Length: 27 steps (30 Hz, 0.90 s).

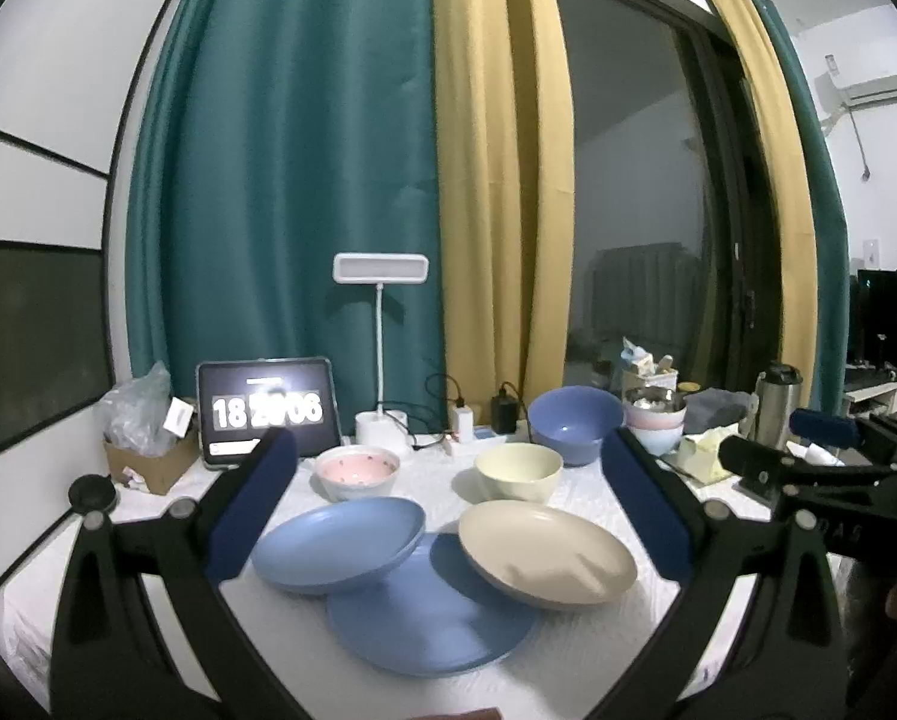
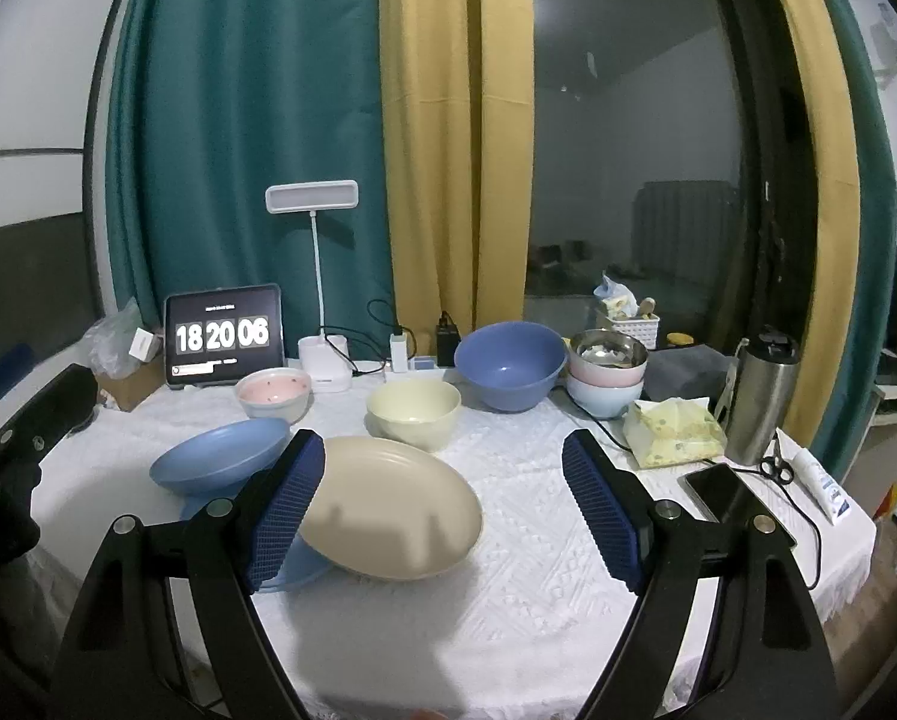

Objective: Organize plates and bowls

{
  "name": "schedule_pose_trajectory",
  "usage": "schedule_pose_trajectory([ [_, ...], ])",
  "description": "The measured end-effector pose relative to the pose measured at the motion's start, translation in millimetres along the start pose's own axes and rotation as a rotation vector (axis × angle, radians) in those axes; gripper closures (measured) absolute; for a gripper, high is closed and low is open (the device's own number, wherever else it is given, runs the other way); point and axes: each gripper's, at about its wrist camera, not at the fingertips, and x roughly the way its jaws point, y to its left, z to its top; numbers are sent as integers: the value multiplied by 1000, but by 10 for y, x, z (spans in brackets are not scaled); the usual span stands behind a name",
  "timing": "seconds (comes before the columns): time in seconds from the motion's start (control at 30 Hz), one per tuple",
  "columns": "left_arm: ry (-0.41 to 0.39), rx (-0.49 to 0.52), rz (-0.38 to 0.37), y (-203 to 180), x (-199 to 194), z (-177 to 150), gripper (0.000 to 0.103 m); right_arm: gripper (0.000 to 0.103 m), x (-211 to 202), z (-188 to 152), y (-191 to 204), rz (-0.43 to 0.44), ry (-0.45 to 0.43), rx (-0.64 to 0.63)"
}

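A flat blue plate (image 1: 430, 624) lies on the white tablecloth. A deep blue plate (image 1: 340, 543) and a beige plate (image 1: 547, 555) rest tilted on its edges; both also show in the right wrist view, blue (image 2: 220, 462) and beige (image 2: 388, 504). Behind stand a pink bowl (image 1: 358, 471), a cream bowl (image 1: 518, 471) and a large blue bowl (image 1: 574, 423). My left gripper (image 1: 448, 510) is open above the plates. My right gripper (image 2: 442, 504) is open, its left finger (image 2: 286, 504) in front of the beige plate's left edge. Both are empty.
At the back stand a tablet clock (image 2: 223, 336), a desk lamp (image 2: 322, 360), chargers and a stack of bowls (image 2: 607, 372). At the right lie a tissue pack (image 2: 673, 432), a steel flask (image 2: 760, 396), a phone (image 2: 724, 492) and scissors.
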Motion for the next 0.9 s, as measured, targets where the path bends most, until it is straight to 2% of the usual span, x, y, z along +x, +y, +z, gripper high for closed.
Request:
schedule_pose_trajectory([
  [0.9,9,-13,11,-22,20,-62,1,19,9,-18,-8,1,4,5],
])
